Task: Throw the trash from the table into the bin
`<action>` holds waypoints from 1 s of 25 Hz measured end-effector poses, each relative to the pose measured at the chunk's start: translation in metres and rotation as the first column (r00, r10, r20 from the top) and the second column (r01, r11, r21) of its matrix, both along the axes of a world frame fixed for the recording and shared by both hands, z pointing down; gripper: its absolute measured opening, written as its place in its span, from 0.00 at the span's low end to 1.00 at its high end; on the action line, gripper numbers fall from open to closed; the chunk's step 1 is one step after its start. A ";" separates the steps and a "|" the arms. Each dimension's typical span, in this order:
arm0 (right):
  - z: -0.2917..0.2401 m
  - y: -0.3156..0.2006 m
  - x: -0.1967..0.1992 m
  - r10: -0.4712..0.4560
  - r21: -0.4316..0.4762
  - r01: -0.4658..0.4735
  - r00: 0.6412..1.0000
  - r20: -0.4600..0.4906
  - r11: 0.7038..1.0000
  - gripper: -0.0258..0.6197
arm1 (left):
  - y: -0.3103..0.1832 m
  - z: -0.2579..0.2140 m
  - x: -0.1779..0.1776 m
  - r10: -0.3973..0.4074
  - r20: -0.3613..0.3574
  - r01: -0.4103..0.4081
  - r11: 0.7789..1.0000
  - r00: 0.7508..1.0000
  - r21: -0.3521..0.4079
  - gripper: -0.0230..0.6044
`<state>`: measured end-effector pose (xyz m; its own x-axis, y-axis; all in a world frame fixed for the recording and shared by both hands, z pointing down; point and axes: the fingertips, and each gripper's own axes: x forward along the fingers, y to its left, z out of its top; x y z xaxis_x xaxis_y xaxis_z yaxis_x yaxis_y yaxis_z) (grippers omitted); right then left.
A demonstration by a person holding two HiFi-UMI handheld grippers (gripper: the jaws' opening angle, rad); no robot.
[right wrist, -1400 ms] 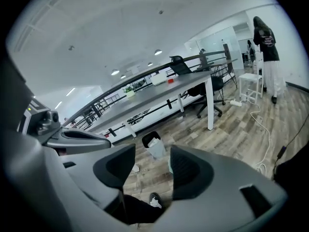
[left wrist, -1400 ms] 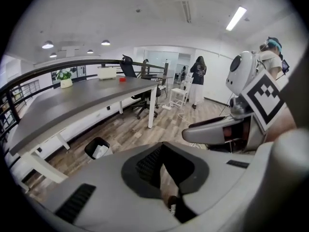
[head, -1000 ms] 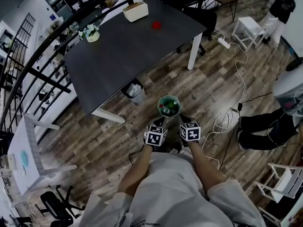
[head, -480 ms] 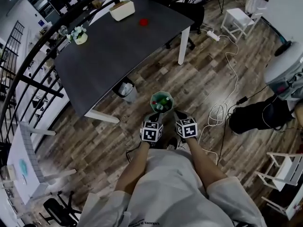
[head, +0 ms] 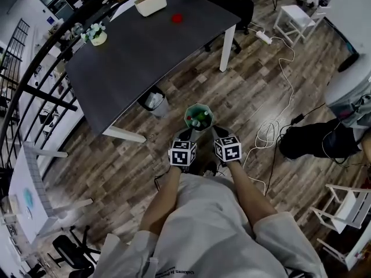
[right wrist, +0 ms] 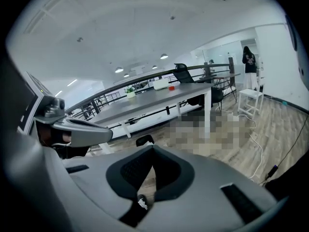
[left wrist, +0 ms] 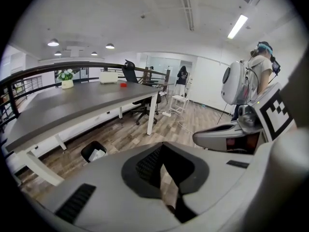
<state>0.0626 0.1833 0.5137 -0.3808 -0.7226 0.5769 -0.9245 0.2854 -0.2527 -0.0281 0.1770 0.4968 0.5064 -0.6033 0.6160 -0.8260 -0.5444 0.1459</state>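
A small green bin with bottles and other trash in it stands on the wood floor just in front of both grippers. My left gripper and right gripper sit side by side just short of the bin's near rim, both shut and empty. On the far part of the dark grey table lies a small red item. The green bin does not show in either gripper view.
A white box and a potted plant stand on the table. A black bin sits under its edge. Cables, white stools, an office chair and a railing surround the spot.
The head view has shifted a little, so table and bin sit higher in the picture. Both grippers stay shut in the same place beside the green bin.
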 end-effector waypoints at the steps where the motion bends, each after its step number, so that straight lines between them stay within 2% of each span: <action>1: -0.002 -0.003 0.000 0.003 0.008 -0.003 1.000 0.003 1.000 0.07 | -0.002 -0.004 -0.001 0.000 0.002 0.000 1.000 1.000 0.011 0.08; 6: -0.018 -0.033 -0.001 0.010 0.055 -0.010 1.000 0.005 0.998 0.07 | -0.029 -0.018 -0.010 -0.032 0.030 0.029 0.997 0.999 0.071 0.08; 11: -0.027 -0.086 0.003 0.017 0.095 -0.016 1.000 -0.004 0.995 0.07 | -0.078 -0.018 -0.021 -0.073 0.051 0.067 0.992 0.996 0.106 0.08; 15: -0.033 -0.147 0.013 0.072 0.103 -0.073 0.997 0.015 0.992 0.07 | -0.140 -0.025 -0.021 -0.054 0.050 0.047 0.991 0.997 0.129 0.08; 19: -0.036 -0.209 0.010 0.147 0.082 -0.152 0.987 0.062 0.985 0.07 | -0.211 -0.039 -0.033 -0.067 0.033 0.061 0.988 0.997 0.143 0.08; 23: -0.051 -0.276 0.000 0.168 0.104 -0.176 0.982 0.081 0.979 0.07 | -0.279 -0.055 -0.047 -0.060 0.033 0.054 0.986 0.998 0.155 0.08; 25: -0.060 -0.310 -0.010 0.163 0.118 -0.181 0.976 0.147 0.976 0.07 | -0.314 -0.060 -0.055 -0.059 0.037 0.053 0.986 0.998 0.158 0.08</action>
<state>0.0525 -0.1271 0.4536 -0.3123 -0.8495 0.4252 -0.9223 0.1639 -0.3500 -0.0830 -0.1369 0.4364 0.4455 -0.7208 0.5310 -0.8593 -0.5108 0.0275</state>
